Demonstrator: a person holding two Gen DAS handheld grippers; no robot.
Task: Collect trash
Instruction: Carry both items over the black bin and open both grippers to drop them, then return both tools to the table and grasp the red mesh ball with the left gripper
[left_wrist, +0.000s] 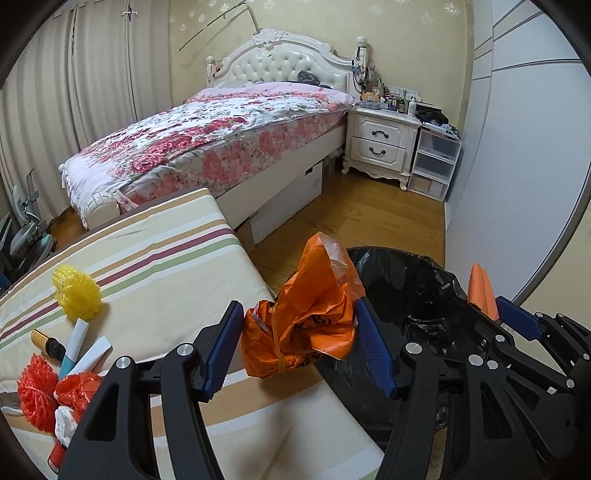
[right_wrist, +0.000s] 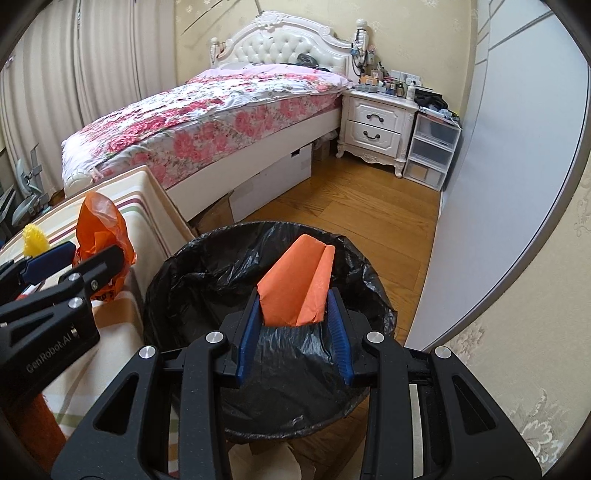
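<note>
Right gripper (right_wrist: 293, 310) pinches orange paper (right_wrist: 295, 284), pointing up over bin (right_wrist: 207, 273).

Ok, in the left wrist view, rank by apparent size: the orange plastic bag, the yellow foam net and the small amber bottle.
1. Crumpled orange plastic bag, though nearest the camera.
2. Yellow foam net.
3. Small amber glass bottle, partly hidden.

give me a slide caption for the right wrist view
Right gripper holds folded orange paper over the black-lined trash bin; left gripper nearby grips an orange plastic bag.
</note>
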